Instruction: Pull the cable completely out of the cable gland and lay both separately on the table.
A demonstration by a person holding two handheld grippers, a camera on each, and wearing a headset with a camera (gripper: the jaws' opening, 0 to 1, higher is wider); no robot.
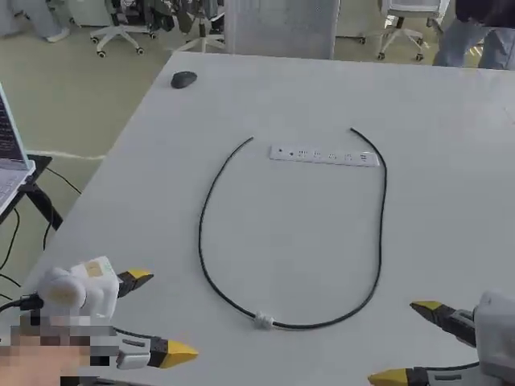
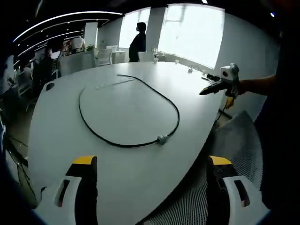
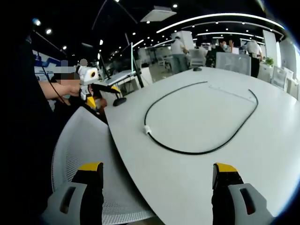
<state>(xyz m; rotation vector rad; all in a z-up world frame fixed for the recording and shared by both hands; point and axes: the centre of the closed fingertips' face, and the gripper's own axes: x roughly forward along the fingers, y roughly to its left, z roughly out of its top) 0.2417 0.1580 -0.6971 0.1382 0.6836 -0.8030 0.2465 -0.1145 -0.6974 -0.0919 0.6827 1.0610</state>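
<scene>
A black cable lies in a wide U-shaped loop on the white table. A small white cable gland sits on the cable at the near bottom of the loop. My left gripper hovers at the table's near left corner, open and holding nothing. My right gripper is at the near right, also open, with nothing between its fingers. The left gripper view has the gland ahead of the wide-open left gripper. In the right gripper view the gland lies beyond the open right gripper.
A white power strip lies between the cable's two free ends. A dark mouse rests at the far left of the table. A laptop stands off the left side. Office chairs stand beyond the far edge.
</scene>
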